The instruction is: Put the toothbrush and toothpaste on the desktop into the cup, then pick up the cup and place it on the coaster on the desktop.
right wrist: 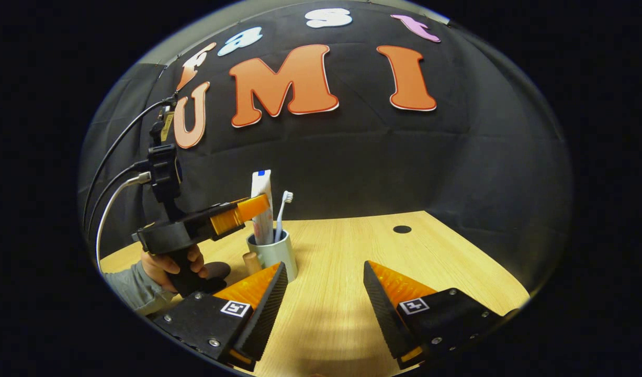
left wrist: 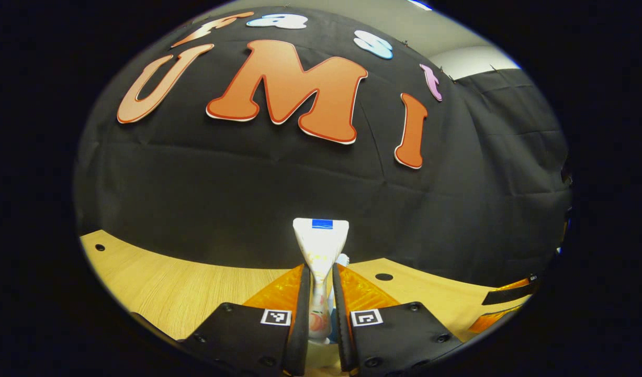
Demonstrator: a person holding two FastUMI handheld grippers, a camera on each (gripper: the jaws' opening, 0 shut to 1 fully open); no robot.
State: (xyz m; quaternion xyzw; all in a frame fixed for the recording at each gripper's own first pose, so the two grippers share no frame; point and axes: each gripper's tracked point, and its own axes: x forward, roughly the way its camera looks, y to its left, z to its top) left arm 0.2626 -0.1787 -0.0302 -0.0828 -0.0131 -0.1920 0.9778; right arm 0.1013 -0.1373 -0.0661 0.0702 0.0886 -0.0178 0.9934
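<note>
both fingers of left claw (left wrist: 321, 314) pinch toothpaste (left wrist: 321, 246) standing in cup (right wrist: 272, 255); right claw (right wrist: 325, 293) spread wide

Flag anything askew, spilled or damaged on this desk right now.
Nothing stands out. The cup stands upright on the desktop with the toothbrush leaning inside it. The toothpaste stands in the cup, gripped by the left gripper. The right gripper is open.

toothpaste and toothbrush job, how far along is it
Done: the white-bristled toothbrush stands in the pale grey cup. In hand: the left gripper is shut on the white toothpaste tube, which stands upright with its lower end in the cup. Left: release it, then carry the cup to the coaster; the right gripper is open.
</note>
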